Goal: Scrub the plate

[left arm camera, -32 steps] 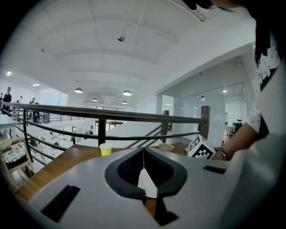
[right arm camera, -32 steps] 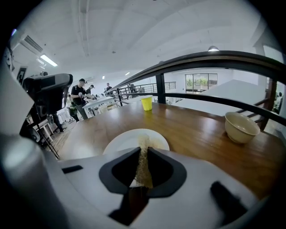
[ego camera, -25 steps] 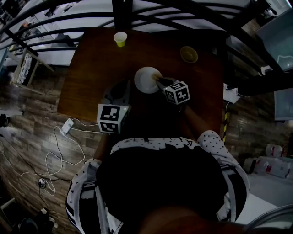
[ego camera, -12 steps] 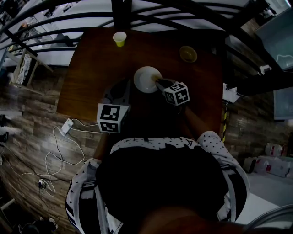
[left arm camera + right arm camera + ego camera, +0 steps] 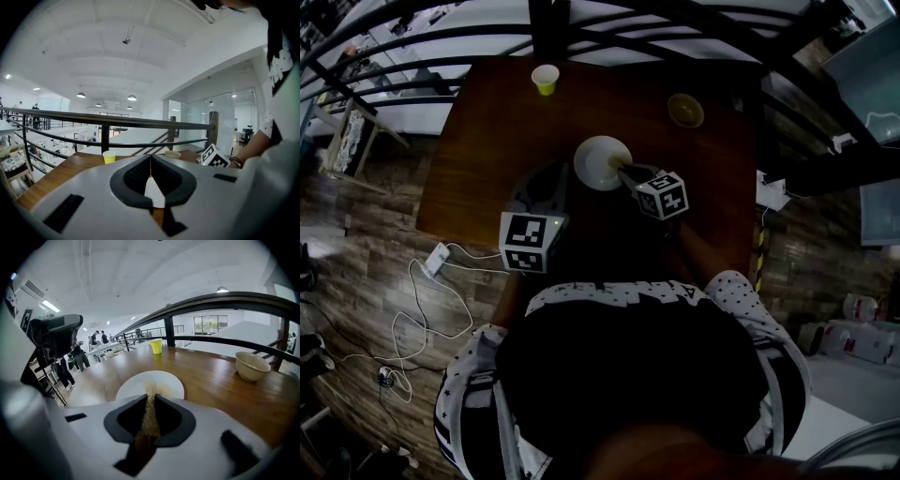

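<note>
From the head view, a round white plate lies flat near the middle of the brown wooden bench. The right gripper reaches in from the plate's right side, its tip over the rim. The left gripper sits to the plate's left, over the bench and just beside the plate. A yellow cup stands at the far edge of the bench and a tan bowl at far right, both well apart from the plate.

In the left gripper view, the fingers are pressed together at their tips with nothing pinched between them. The cup and bowl show beyond, in front of a dark railing.

In the right gripper view, the fingers pinch a scrubber, a narrow fibrous strip that is dark brown at the grip and pale tan further out. Its long axis runs straight out along the fingers, pointing away from the person. Its far end is on the middle of the plate, which looks glossy and white, with a faint tan smear beside the strip's end. The bowl stands off to the right.
</note>
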Action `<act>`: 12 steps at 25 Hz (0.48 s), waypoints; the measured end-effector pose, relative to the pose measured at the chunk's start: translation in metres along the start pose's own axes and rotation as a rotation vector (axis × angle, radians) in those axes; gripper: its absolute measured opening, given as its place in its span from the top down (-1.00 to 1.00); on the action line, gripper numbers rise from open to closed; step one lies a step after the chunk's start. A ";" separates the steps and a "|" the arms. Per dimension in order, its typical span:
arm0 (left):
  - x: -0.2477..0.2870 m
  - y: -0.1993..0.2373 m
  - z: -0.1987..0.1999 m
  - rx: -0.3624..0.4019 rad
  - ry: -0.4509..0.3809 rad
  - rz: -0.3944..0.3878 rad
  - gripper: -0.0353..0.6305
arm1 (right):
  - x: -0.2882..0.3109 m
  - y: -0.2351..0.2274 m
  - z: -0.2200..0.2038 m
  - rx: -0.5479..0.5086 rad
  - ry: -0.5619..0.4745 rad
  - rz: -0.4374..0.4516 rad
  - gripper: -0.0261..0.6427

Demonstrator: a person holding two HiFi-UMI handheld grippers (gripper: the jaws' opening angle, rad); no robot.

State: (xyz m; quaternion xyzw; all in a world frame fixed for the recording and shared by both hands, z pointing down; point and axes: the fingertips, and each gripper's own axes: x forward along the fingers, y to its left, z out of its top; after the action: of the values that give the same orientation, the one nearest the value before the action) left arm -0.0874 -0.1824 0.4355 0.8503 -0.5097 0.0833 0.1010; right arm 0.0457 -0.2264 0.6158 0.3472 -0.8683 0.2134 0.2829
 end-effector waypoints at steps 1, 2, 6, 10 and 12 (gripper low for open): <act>0.000 0.001 0.000 0.000 0.001 -0.001 0.85 | 0.000 0.001 0.000 0.002 -0.001 0.002 0.77; 0.000 0.002 0.000 0.001 0.002 -0.001 0.85 | 0.001 0.002 0.000 0.005 0.000 0.003 0.77; 0.000 0.001 0.000 0.002 0.005 -0.001 0.85 | -0.004 0.005 0.001 0.014 -0.012 0.004 0.77; 0.000 0.001 -0.002 0.000 0.007 -0.002 0.85 | -0.003 0.007 -0.004 0.021 -0.014 0.010 0.77; 0.001 0.001 -0.001 0.000 0.008 -0.004 0.85 | -0.003 0.008 -0.001 0.025 -0.026 0.012 0.77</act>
State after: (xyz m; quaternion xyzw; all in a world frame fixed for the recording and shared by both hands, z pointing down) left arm -0.0879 -0.1832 0.4372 0.8510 -0.5077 0.0863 0.1031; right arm 0.0424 -0.2192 0.6132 0.3483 -0.8711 0.2214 0.2660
